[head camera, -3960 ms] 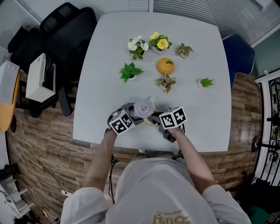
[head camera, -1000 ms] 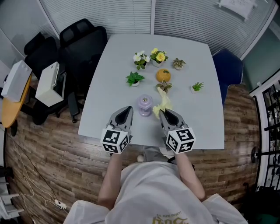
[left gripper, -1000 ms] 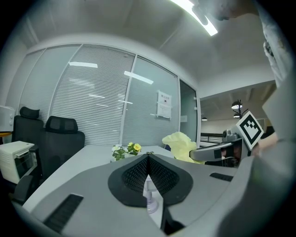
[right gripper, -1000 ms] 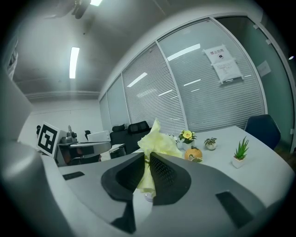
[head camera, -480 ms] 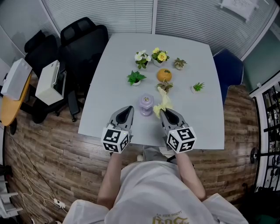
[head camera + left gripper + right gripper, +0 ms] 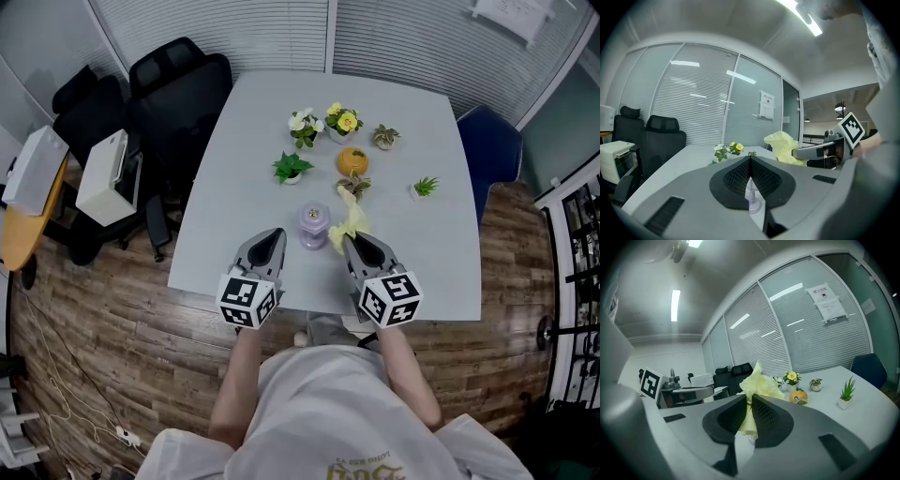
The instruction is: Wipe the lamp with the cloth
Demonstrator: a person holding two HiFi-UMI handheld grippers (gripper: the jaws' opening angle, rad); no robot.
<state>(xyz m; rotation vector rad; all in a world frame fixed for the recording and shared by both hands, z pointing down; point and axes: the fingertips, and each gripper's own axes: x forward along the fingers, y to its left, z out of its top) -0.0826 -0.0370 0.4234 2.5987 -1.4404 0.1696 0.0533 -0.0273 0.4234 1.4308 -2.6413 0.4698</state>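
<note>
The small lavender lamp [image 6: 312,225] stood upright on the grey table [image 6: 234,187] near its front edge, between the tips of the two grippers. Just to its right rose the yellow cloth [image 6: 351,221], pinched between the jaws of the right gripper [image 6: 347,240]. The left gripper [image 6: 274,234] had its jaws together on nothing. A sheet [image 6: 826,301] posted on the glass wall was too small to read. Both forearms reached forward, side by side, aiming the grippers toward the potted plants [image 6: 323,127].
</note>
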